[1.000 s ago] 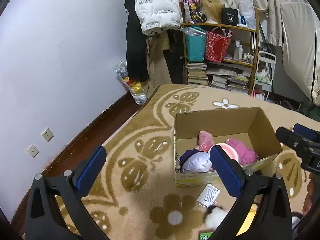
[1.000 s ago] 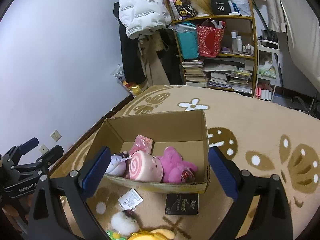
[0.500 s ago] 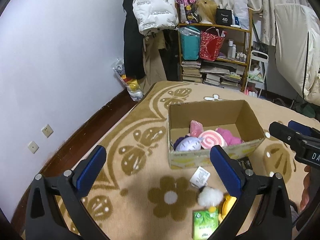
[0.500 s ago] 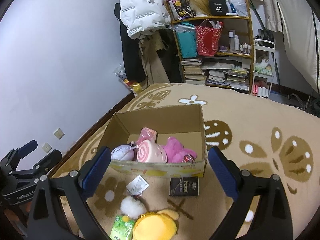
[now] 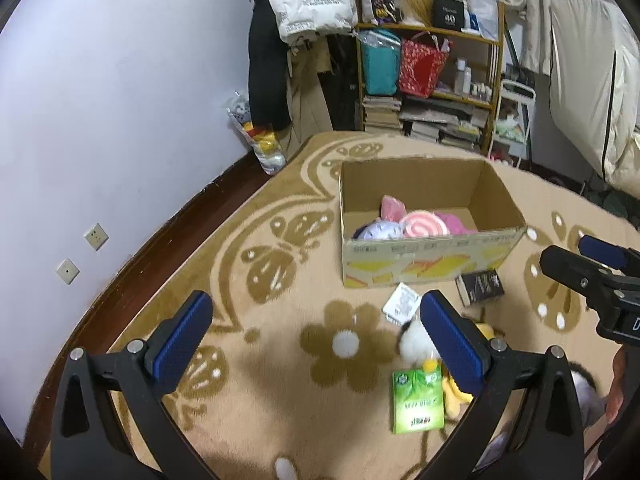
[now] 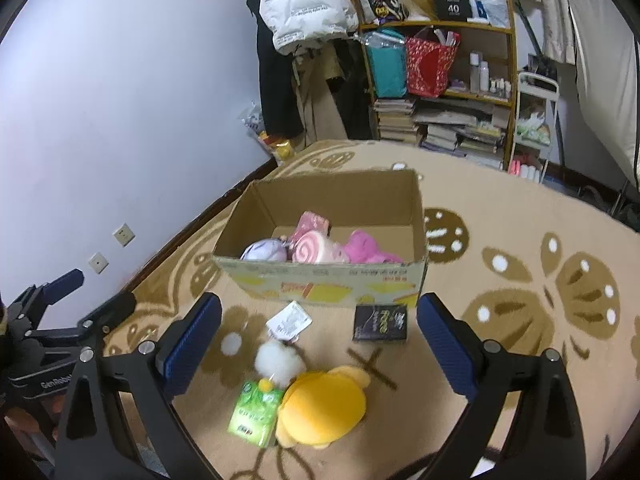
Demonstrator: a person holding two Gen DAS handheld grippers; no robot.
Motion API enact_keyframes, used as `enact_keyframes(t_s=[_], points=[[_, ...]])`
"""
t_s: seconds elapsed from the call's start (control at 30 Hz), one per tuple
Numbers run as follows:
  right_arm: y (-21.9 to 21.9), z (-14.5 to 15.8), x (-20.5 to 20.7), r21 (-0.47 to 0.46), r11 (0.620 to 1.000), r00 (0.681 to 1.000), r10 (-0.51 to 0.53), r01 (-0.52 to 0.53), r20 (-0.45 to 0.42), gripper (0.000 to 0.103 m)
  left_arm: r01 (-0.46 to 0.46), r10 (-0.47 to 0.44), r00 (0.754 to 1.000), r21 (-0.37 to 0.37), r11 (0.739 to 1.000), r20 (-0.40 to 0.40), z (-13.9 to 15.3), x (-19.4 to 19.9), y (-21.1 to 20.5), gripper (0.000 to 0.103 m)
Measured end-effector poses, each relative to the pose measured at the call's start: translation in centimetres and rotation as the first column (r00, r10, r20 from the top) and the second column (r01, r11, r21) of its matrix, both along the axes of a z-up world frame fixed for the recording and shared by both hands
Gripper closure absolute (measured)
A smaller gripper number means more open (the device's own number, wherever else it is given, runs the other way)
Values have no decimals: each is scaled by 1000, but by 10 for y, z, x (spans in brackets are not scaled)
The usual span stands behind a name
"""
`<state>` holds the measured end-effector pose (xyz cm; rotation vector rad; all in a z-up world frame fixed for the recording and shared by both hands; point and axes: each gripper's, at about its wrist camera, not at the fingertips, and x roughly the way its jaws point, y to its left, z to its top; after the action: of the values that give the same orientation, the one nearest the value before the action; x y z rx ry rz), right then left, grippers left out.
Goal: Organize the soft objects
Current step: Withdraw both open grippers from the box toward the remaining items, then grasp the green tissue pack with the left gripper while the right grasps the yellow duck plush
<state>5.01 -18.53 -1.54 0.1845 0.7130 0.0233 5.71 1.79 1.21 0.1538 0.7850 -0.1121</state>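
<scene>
Both the left gripper (image 5: 316,340) and the right gripper (image 6: 318,340) hang empty over the carpet (image 6: 520,240) with fingers spread wide; the step in hand looks like choosing the next soft toy. The cardboard box (image 6: 332,284) sits at twelve o'clock of the right gripper, already holding a lilac plush (image 6: 264,250), a pink swirl cushion (image 6: 310,246) and a magenta plush (image 6: 366,248). The yellow plush (image 6: 324,410) lies at six o'clock, touching a white pompom (image 6: 278,358); probably next, the right gripper drops over it, closes, and carries it boxward.

wall (image 5: 120,100): lilac | rug (image 5: 280,320): tan, floral | shelf (image 6: 440,80): cluttered
</scene>
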Motion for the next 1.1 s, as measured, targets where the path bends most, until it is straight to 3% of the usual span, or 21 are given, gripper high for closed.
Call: enact_keyframes(t_s=[0.53,1.1], points=[[13,-47,-5,23,1000,991,-3,6,-133,0,44,-41,989,13,999,-141,-48,-4,-13,1],[-12,-89,3,162,983,960,-43,91,-276,1,110,-103,937,0,994,-334,-93,12,-24,1]])
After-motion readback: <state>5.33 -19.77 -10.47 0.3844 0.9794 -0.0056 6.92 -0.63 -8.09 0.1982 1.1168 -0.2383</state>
